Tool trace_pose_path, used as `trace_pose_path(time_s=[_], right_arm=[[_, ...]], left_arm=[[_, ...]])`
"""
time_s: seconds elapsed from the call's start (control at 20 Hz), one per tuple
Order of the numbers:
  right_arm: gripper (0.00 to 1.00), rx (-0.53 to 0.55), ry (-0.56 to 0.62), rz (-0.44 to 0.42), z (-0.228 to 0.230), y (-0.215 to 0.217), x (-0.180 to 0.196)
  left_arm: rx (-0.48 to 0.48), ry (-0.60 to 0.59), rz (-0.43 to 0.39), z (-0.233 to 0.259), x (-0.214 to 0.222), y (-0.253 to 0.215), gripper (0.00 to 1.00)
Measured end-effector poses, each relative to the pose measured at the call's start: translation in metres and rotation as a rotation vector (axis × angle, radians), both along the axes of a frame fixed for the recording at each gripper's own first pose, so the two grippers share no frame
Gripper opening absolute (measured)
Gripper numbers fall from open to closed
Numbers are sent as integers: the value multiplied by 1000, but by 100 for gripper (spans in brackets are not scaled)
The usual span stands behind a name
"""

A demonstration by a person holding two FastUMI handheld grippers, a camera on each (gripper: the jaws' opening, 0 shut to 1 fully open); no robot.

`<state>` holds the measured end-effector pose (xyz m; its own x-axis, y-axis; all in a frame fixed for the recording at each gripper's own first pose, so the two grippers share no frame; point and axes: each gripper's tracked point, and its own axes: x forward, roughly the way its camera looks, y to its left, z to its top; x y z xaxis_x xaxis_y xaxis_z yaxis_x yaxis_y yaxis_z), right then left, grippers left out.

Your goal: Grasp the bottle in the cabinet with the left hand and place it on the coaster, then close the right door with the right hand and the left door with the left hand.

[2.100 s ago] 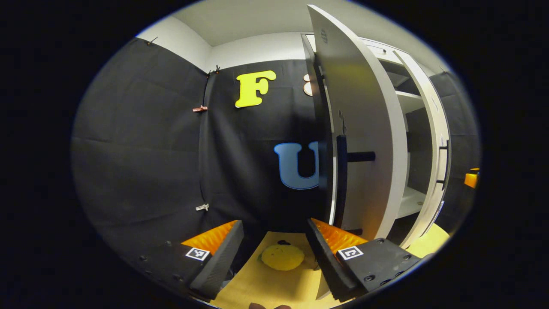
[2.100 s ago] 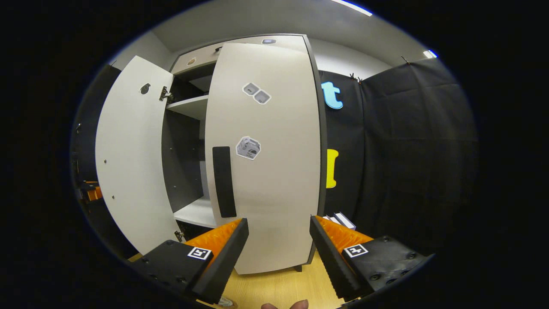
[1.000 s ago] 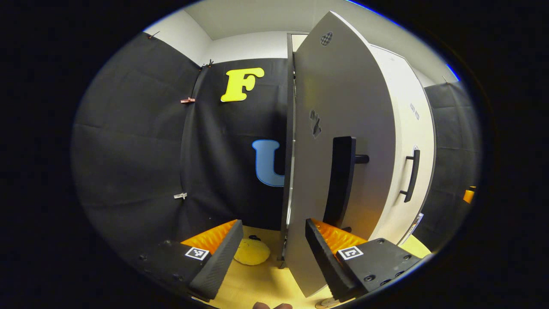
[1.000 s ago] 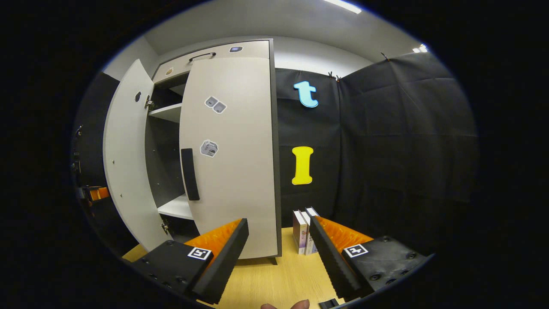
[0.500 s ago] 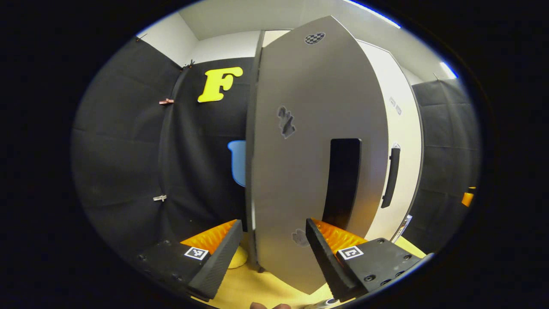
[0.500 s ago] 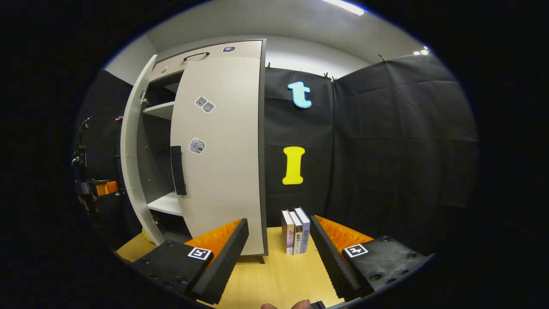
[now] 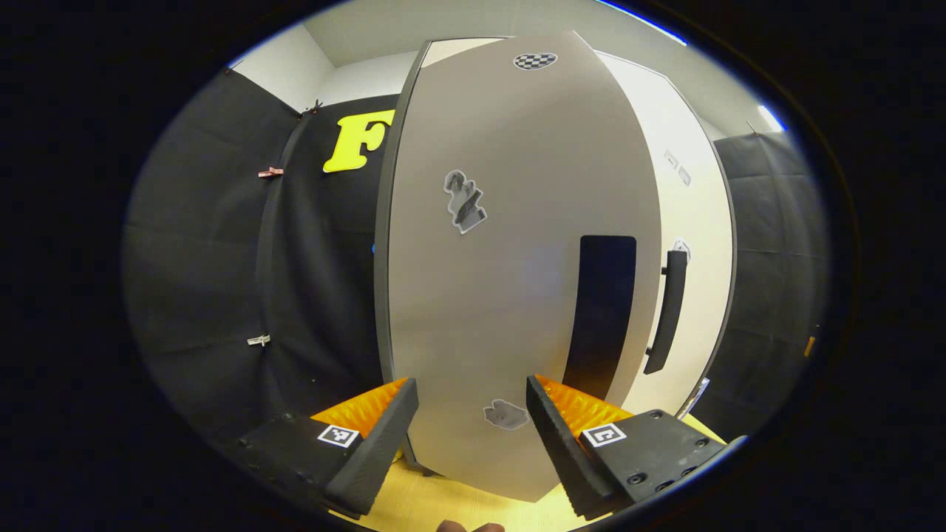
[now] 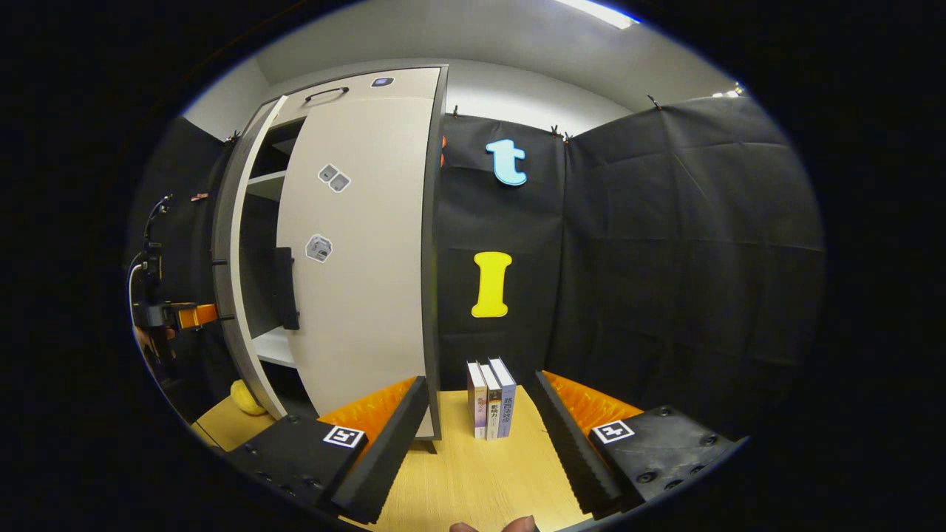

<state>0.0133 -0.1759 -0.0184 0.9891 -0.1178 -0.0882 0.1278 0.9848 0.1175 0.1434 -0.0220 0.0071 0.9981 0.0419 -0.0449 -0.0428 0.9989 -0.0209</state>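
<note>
The cabinet's left door (image 7: 517,244) stands close in front of my left gripper (image 7: 471,417), pale grey with stickers and a black handle (image 7: 602,310). That gripper is open and empty, and contact with the door cannot be made out. Beyond it is the right door (image 7: 698,222) with its own black handle (image 7: 665,310). In the right gripper view the right door (image 8: 362,258) lies flat against the cabinet. The left door (image 8: 235,244) stands ajar, edge-on, with shelves (image 8: 272,347) in the gap. My right gripper (image 8: 480,436) hangs open and empty over the wooden table (image 8: 473,480), away from the cabinet.
Three books (image 8: 490,399) stand upright on the table, right of the cabinet. A yellow rounded thing (image 8: 246,399) lies on the table by the left door's foot. The left gripper's orange part (image 8: 177,315) and a hand show behind the left door. Black cloth walls close the booth.
The left door has swung from wide open to nearly shut, with my left gripper following its outer face. The right door went flat against the cabinet and my right gripper drew back from it.
</note>
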Motion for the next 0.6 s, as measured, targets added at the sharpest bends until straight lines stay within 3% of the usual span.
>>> trace_pose_path(time_s=[0.6], right_arm=[[96,2,-1,29,0,7,5]], left_arm=[[18,-1,-6,2,21,-18,94]])
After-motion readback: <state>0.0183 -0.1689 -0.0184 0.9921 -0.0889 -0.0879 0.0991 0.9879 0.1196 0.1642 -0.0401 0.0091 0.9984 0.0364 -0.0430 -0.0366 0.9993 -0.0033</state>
